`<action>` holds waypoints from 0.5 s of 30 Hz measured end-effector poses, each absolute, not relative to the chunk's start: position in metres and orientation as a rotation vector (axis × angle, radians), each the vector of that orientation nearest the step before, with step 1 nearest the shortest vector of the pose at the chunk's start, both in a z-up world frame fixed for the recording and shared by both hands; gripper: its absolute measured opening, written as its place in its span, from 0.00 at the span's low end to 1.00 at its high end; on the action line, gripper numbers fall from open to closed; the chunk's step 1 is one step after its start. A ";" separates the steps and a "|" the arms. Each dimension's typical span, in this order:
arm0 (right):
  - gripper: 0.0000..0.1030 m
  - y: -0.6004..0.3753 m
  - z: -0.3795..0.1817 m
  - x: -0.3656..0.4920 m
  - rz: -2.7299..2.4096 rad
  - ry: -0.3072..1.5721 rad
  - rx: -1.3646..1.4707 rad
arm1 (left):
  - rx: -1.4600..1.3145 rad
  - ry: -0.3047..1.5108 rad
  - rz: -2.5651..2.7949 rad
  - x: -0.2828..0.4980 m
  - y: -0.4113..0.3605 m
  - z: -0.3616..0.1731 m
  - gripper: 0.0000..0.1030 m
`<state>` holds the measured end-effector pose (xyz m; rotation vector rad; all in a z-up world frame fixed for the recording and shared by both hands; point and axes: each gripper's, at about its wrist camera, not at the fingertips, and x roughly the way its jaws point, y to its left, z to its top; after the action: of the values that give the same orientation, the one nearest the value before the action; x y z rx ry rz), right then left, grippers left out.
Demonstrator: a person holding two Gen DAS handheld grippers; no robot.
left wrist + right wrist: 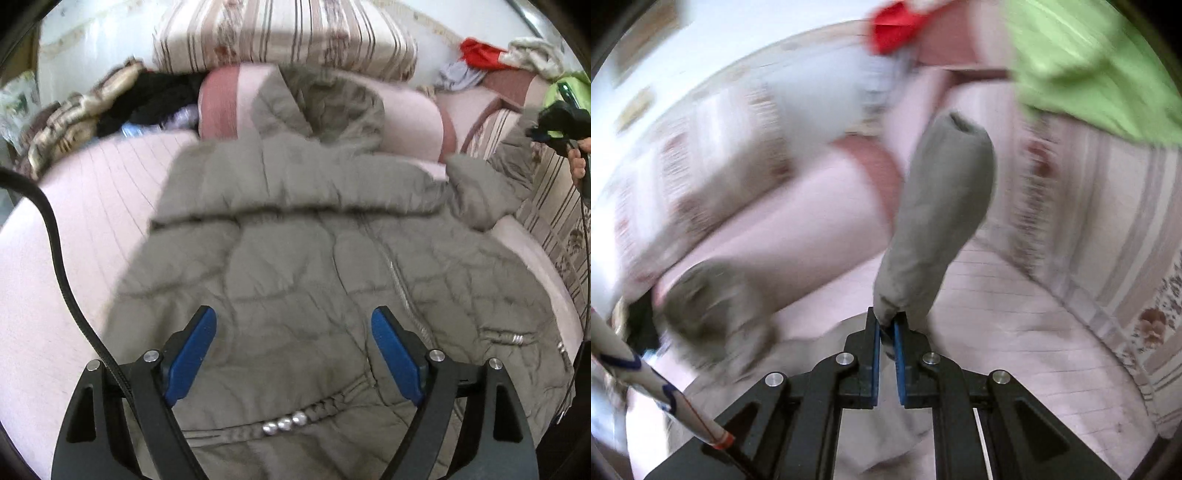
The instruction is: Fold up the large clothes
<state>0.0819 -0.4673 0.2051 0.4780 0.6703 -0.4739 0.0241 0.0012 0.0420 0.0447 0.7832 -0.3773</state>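
A: Where was the padded grey jacket (pixel 306 258)?
B: It lay front up on the pink sofa seat (pixel 74 229), its hood (pixel 332 107) toward the cushions.
A: The tongs?
B: The left tongs (pixel 293 325) stood released above the jacket; the right tongs (pixel 886 326) were clenched on its sleeve (pixel 942 221).

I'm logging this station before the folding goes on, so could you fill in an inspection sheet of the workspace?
Surface: pink sofa seat, bare beside the coat.
Job's things: grey padded jacket spread front up, hood toward the backrest; one sleeve lifted.
Clutter: black and patterned clothes piled at the back; red cloth; green cloth.
Grippers: left gripper open above the jacket; right gripper shut on the sleeve.
Cables: black cable across the seat.
Surroundings: striped floral cushions.
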 end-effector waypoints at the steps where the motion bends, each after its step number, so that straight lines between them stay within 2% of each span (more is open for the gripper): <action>1: 0.07 -0.453 0.207 0.084 -0.437 0.675 0.466 | 0.036 0.765 -0.368 0.023 0.007 0.048 0.83; 7: 0.07 -0.337 0.180 0.112 -0.181 0.770 0.390 | -0.080 0.743 -0.297 0.036 0.047 0.066 0.83; 15: 0.07 -0.271 0.092 0.133 -0.068 0.947 0.393 | -0.150 0.773 -0.247 0.053 0.071 0.064 0.83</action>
<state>0.1330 -0.2708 0.0924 0.3927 0.9470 -0.0682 0.0526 0.0707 0.0641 -0.1505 0.7734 -0.2467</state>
